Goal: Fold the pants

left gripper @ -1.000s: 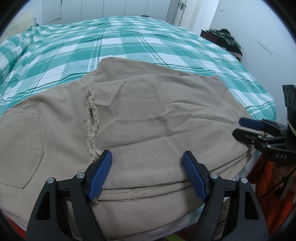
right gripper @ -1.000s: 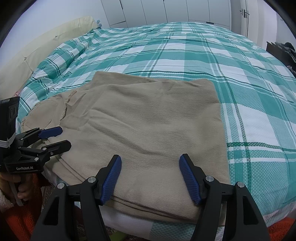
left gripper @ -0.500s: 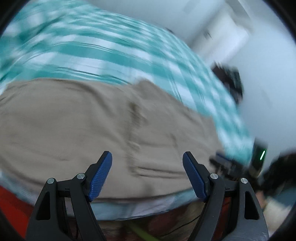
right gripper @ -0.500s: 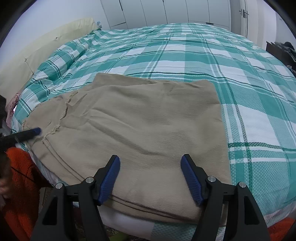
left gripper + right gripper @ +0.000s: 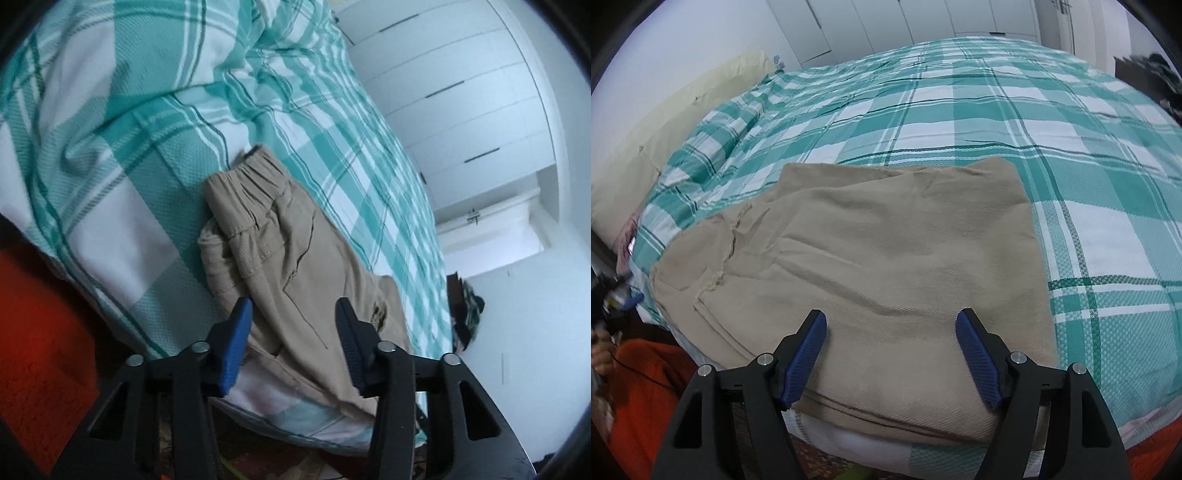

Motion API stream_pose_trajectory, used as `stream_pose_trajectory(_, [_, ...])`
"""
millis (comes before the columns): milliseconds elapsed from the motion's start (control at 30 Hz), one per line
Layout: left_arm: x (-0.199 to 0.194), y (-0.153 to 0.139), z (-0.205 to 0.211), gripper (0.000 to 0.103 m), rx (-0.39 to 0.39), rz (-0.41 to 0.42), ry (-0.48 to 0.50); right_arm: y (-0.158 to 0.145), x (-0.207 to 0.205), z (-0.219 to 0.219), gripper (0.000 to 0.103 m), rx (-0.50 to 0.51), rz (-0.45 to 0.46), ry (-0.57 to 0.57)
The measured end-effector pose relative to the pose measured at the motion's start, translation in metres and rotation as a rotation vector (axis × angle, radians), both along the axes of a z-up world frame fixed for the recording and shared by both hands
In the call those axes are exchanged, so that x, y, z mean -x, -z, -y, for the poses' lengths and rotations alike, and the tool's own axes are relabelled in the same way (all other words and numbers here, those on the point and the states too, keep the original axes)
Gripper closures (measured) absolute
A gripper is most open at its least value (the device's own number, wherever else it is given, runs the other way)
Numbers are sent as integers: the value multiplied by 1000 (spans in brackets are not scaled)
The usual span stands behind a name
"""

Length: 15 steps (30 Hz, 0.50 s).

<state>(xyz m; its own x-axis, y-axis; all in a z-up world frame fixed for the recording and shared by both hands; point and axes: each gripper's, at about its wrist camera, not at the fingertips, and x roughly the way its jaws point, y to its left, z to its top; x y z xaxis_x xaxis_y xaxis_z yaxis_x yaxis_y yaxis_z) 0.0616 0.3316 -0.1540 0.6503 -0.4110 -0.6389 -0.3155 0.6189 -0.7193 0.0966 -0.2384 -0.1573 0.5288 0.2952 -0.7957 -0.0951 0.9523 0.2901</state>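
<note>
Two grippers worked over one pair of tan pants [image 5: 886, 266] spread on the green-and-white checked bedspread [image 5: 997, 122], near the bed's closest edge. Taking the pants as the landmark: at their far left end, the left gripper [image 5: 293, 332] pointed along the garment from the waistband side, its view rolled so the bed ran diagonally. Its blue pads [image 5: 236, 343] had just been closing, yet they stood apart, with pants fabric seen between them and neither pad clearly pressing on it. The elastic waistband [image 5: 255, 177] lay bunched beyond the pads, with a side pocket seam below it. In the right wrist view, that gripper appeared only as a small dark shape left of the pants, beside orange clothing [image 5: 639, 398] and a hand [image 5: 600, 360].

Across the middle, the pants lay folded over themselves, a frayed hem [image 5: 729, 251] showing left of centre.

Over the right part of the pants, the right gripper [image 5: 890, 360] hovered at their near edge, its jaws having just been opening a little, wide apart and gripping nothing. Beyond the pants stood white wardrobe doors [image 5: 871, 22].
</note>
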Motion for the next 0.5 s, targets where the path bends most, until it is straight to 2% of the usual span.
stream_pose_trajectory(100, [-10,10,3,57,-30,-41,-15,-2,1,4,30,-28,-1,6])
stream_pose_trajectory(267, [-26,15,6,56,-30,-29,-10,-6,7,5,30,-29,9,-4])
stream_pose_trajectory(367, [-35,21,6,51,-17,-37,-17,-7,9,3,30,-25,17,-10])
stream_pose_trajectory(433, [-34,24,4,51,0,-39,-35,-8,10,2,30,-28,20,-11])
stream_pose_trajectory(467, [-32,22,4,59,3,-33,-41,-8,10,1,30,-29,21,-14])
stream_pose_trajectory(500, [-29,20,4,90,-3,-25,-49,-9,10,0,30,-29,22,-17])
